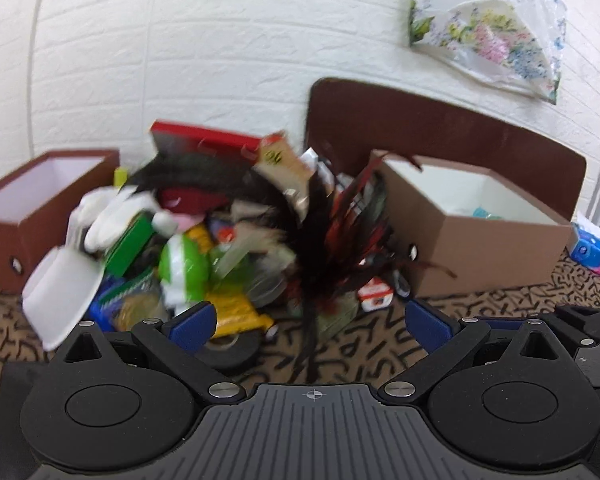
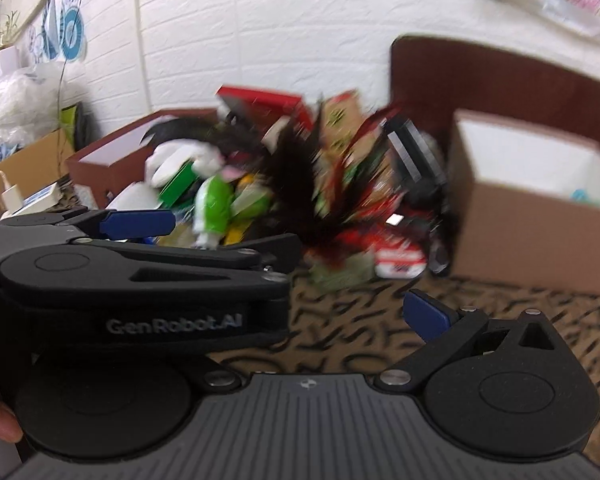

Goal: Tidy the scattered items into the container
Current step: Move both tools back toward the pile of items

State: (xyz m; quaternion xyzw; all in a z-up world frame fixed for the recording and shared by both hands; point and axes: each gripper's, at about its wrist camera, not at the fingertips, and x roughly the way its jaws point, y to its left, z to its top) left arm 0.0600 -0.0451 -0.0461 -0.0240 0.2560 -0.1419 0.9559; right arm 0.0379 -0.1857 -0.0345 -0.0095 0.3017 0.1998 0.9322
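Scattered items (image 1: 204, 240) heap ahead of my left tongs (image 1: 312, 320), wide open, empty; only my right-wrist view shows the right tongs (image 2: 424, 316), their gap hidden.

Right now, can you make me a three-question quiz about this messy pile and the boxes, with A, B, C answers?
1. Where is the open light-brown box?
A. Right of the pile
B. On top of the pile
C. Left of the pile

2. What colours are the feathers?
A. Blue and white
B. Black and red
C. Yellow and pink

3. How are the left gripper's blue-padded fingers?
A. Shut on a feather
B. Spread apart, holding nothing
C. Shut on the tape roll

Answers: 1 A, the box sits right of the clutter, by the feathers. 2 B, the plumes are dark with red streaks. 3 B, patterned tablecloth shows between the pads.
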